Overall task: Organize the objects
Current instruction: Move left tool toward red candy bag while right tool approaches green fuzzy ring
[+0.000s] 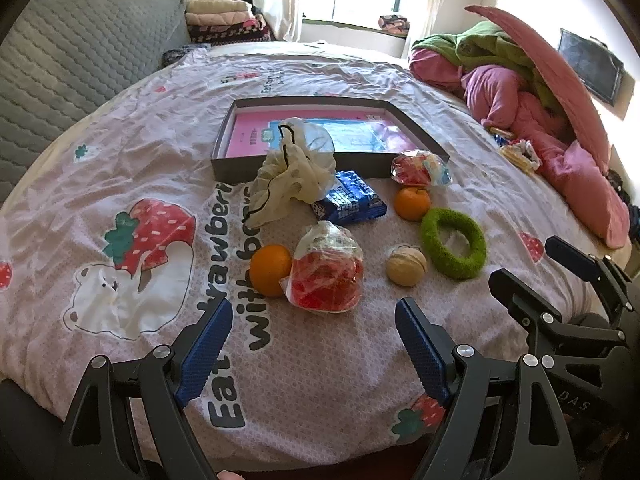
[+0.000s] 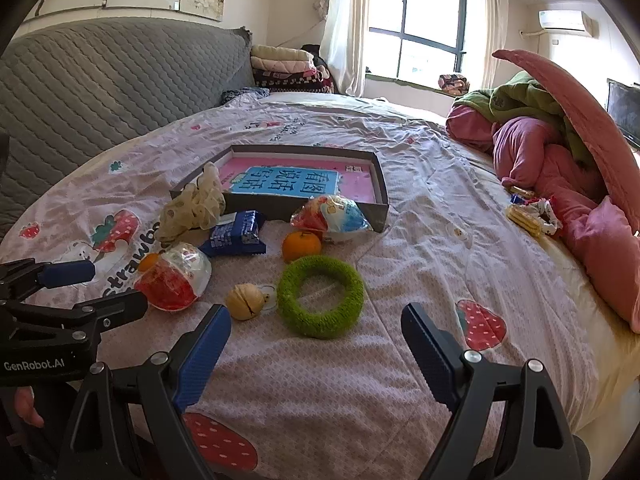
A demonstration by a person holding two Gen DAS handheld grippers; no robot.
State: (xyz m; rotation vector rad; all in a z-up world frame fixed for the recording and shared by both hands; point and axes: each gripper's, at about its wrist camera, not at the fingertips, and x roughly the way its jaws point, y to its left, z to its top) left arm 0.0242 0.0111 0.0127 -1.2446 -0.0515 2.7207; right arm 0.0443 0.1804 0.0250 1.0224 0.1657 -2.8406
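On the bed a shallow dark box (image 1: 228, 168) (image 2: 382, 196) holds a pink and blue book (image 2: 288, 180). In front of it lie a cream scrunchie (image 1: 288, 180) (image 2: 192, 208), a blue packet (image 1: 348, 200) (image 2: 236, 232), two red snack bags (image 1: 324, 272) (image 1: 416, 168) (image 2: 172, 280) (image 2: 336, 216), two oranges (image 1: 270, 264) (image 1: 412, 202) (image 2: 301, 245), a tan ball (image 1: 406, 266) (image 2: 245, 302) and a green ring (image 1: 454, 242) (image 2: 320, 296). My left gripper (image 1: 314, 320) is open and empty, just short of the near snack bag. My right gripper (image 2: 316, 326) is open and empty, near the green ring.
A grey quilted headboard (image 1: 80, 52) stands on the left. Pink and green bedding (image 2: 560, 152) is piled on the right, with small snack wrappers (image 2: 528, 212) beside it. Folded blankets (image 2: 288, 64) lie by the window. The right gripper shows at the left wrist view's right edge (image 1: 560, 280).
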